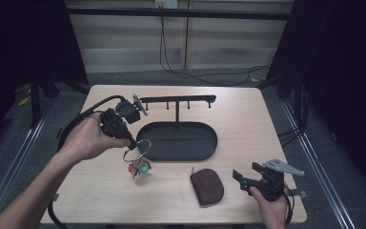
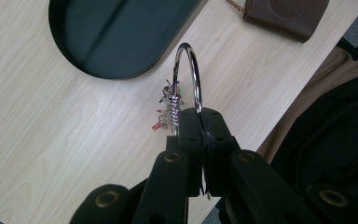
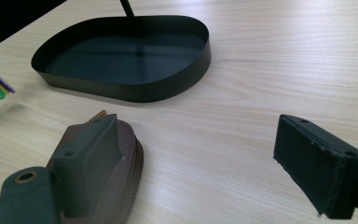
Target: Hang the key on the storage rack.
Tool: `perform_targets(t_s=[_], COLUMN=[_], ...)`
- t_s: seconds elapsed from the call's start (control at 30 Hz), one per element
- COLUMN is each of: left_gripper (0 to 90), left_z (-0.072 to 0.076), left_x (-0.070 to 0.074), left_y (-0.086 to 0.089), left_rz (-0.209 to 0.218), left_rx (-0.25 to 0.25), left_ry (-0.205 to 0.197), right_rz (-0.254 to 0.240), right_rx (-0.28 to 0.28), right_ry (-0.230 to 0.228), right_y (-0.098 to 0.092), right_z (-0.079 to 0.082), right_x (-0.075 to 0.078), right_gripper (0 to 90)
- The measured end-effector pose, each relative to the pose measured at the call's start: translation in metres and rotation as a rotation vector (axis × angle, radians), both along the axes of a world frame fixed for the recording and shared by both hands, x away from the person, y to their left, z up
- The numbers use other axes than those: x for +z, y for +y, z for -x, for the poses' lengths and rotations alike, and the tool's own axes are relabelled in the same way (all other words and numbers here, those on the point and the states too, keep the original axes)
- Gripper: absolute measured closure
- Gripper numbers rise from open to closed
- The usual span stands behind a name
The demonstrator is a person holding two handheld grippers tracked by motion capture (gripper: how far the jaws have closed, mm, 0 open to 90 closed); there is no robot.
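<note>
Pale wood tabletop (image 1: 100,191) lies under both hands, a black hook rack (image 1: 176,100) rising from its oval tray (image 1: 209,143) at the middle. Left gripper (image 1: 132,144) has its jaws pressed together on a steel key ring (image 1: 137,149), held above the table just left of the tray, coloured tags (image 1: 139,168) dangling below; the rack's pegs lie beyond it, up and to the right (left hand is by far the nearer). Right gripper (image 1: 240,179) rests spread wide and empty beside a brown pouch (image 1: 208,186).
</note>
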State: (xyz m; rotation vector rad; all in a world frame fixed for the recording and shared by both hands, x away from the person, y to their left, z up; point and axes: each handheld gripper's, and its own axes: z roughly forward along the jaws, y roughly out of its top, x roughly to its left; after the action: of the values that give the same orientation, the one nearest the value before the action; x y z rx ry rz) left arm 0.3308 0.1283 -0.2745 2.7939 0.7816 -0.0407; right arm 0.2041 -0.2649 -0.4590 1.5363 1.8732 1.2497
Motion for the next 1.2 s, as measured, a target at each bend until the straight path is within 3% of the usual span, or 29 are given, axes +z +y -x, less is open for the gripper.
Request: perform_targets(t_s=[0.5, 0.77, 1.2], left_gripper=[88.3, 88.3, 88.3], left_z=[-0.011, -0.024, -0.046], left_x=[0.02, 0.028, 0.039], left_y=[-0.006, -0.007, -0.013], left_rz=[-0.005, 0.009, -0.018], left_rx=[-0.013, 0.004, 0.021], left_ry=[-0.014, -0.009, -0.007], right_rz=[0.005, 0.004, 0.005], right_rx=[0.005, 0.008, 0.01], right_ry=[0.003, 0.004, 0.002], right_y=[0.0, 0.0, 0.001], right_z=[-0.001, -0.001, 0.0], right_x=[0.0, 0.0, 0.0], right_gripper=[14.6, 14.6, 14.6])
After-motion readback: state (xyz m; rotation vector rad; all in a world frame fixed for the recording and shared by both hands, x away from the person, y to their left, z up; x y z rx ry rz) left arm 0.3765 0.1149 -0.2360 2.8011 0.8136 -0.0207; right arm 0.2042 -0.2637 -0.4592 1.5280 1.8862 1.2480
